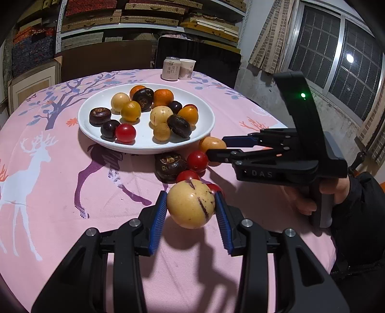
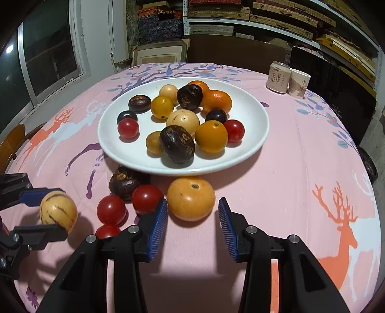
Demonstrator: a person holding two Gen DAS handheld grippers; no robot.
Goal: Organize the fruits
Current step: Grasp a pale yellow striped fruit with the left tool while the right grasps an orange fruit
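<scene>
Our left tool (image 1: 191, 211) is clamped on the striped yellow melon (image 1: 190, 204), lifted off the table (image 1: 60, 216) at the plate's (image 1: 96, 106) 5 o'clock. Right tool (image 2: 193, 216) hangs open around the orange (image 2: 190, 198). Both look smooth and round, so we'd squeeze across the widest part.

A storeroom doubling as a dining corner, probably in a home: metal shelves (image 1: 149, 21) stacked with flat woven boxes fill the far wall, a barred window (image 1: 336, 55) sits at right, and a deer-print pink tablecloth (image 1: 60, 168) covers the round table.
</scene>
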